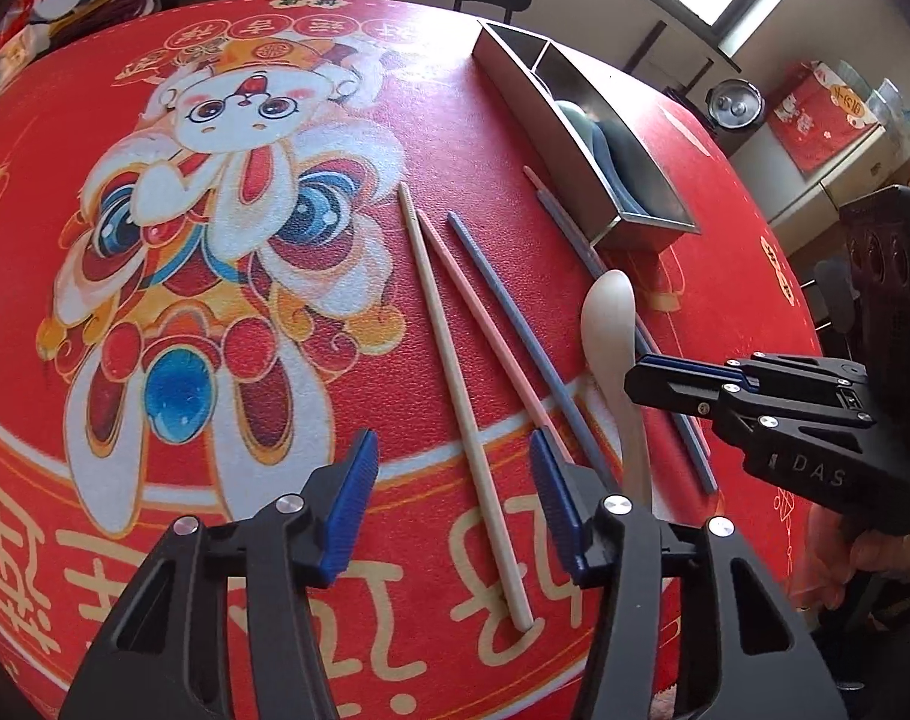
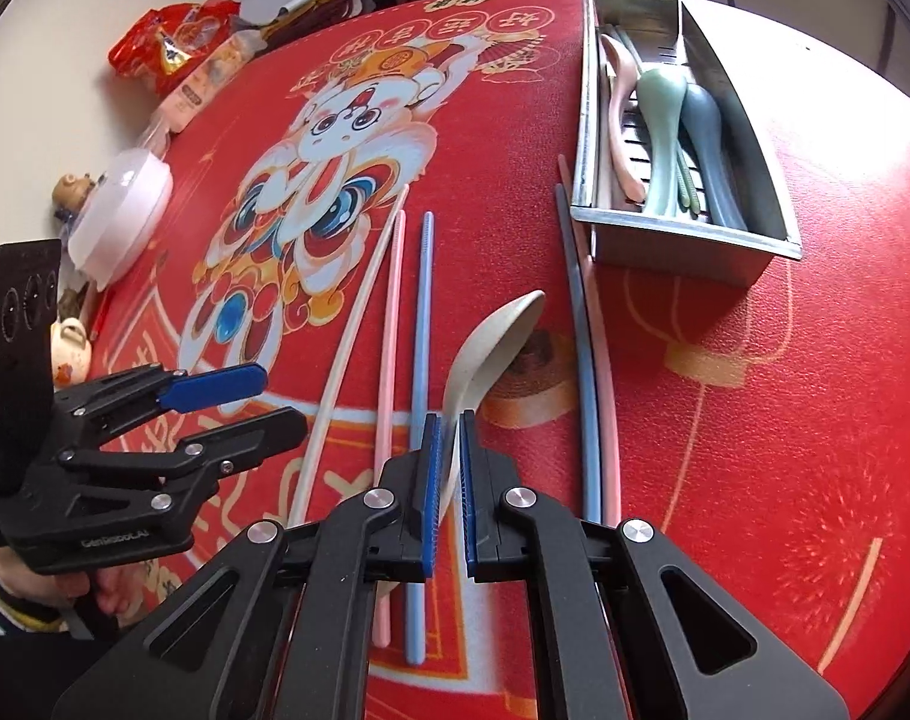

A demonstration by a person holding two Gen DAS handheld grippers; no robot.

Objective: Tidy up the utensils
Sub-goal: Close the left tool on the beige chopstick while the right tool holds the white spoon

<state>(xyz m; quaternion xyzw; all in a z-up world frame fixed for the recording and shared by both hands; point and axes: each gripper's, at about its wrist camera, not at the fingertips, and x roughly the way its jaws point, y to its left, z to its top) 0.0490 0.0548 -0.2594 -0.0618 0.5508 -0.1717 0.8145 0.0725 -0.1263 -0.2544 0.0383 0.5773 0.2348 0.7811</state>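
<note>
Progress: partly done, on present evidence. The metal tray (image 2: 683, 228) at the far right of the surface (image 2: 755, 420) already holds three spoons in one compartment: pink (image 2: 618, 114), green (image 2: 659, 138) and blue (image 2: 704, 138). Thin green sticks, probably chopsticks, lie among them; their number cannot be confirmed. The narrower second compartment shows little of its contents.

Left outside: one cream spoon (image 2: 485, 348) and five chopsticks.
- Three lie together mid-surface: cream (image 1: 455, 372), pink (image 1: 485, 336), blue (image 1: 515, 336).
- Two lie side by side, just beside the tray wall: a blue one (image 2: 581, 360) and a pink one (image 2: 605, 396).

Right gripper (image 2: 449, 456): jaws closed on the cream spoon's handle. The bowl points toward the tray and appears raised off the surface.

Left gripper (image 1: 455, 492): jaws wide apart, holding nothing. It hovers over the near ends of the middle three chopsticks, with the cream one passing between the jaws.

Judgement: the spoon in hand should join the other spoons; all five chopsticks remain to be collected.
</note>
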